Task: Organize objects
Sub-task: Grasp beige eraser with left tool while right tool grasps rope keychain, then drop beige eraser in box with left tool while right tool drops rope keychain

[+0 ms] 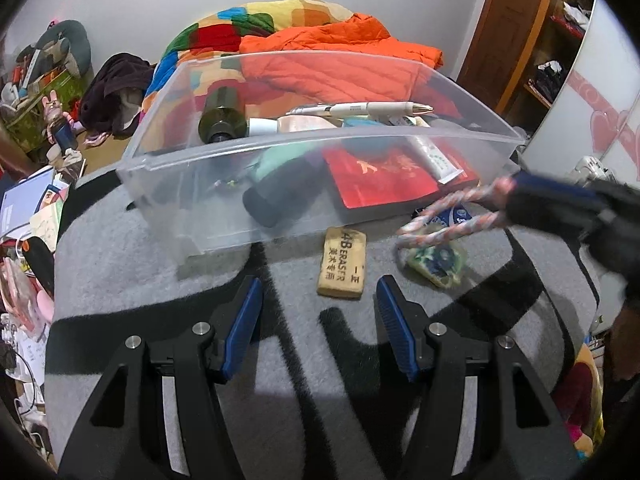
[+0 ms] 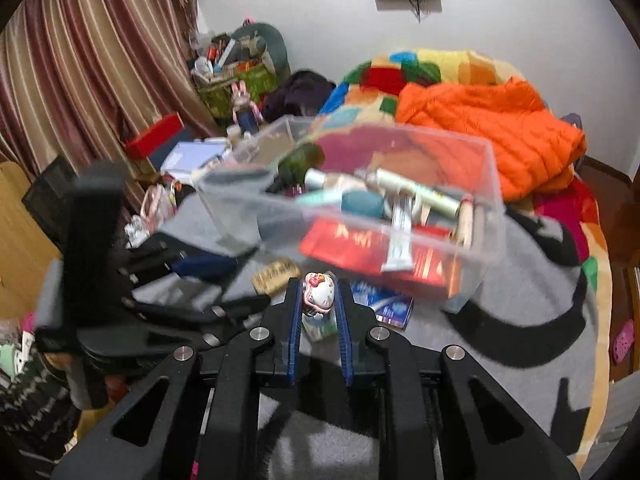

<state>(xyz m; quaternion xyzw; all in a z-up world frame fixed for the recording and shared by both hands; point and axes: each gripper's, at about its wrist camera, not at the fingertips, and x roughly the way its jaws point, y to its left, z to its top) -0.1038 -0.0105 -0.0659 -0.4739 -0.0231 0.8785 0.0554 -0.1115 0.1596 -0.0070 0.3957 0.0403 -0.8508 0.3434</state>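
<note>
A tan eraser (image 1: 342,268) lies on the grey blanket just beyond my left gripper (image 1: 320,292), which is open with nothing between its blue pads. Behind the eraser stands a clear plastic bin (image 1: 168,184) holding a dark bottle, a pen, tubes and a red booklet. My right gripper (image 1: 512,200) comes in from the right, shut on a pink-and-white braided cord (image 1: 448,228) with a green tag (image 1: 436,260) resting on the blanket. In the right wrist view the right gripper (image 2: 319,284) pinches the cord's white figure (image 2: 318,294). The eraser (image 2: 276,276), the bin (image 2: 472,260) and the blurred left gripper (image 2: 224,280) also show there.
A blue packet (image 2: 384,304) lies under the bin's near corner. An orange jacket (image 1: 340,44) and a colourful quilt (image 1: 224,28) are heaped behind the bin. Books and clutter (image 1: 28,208) crowd the left side. The grey-and-black blanket (image 1: 120,264) covers the bed.
</note>
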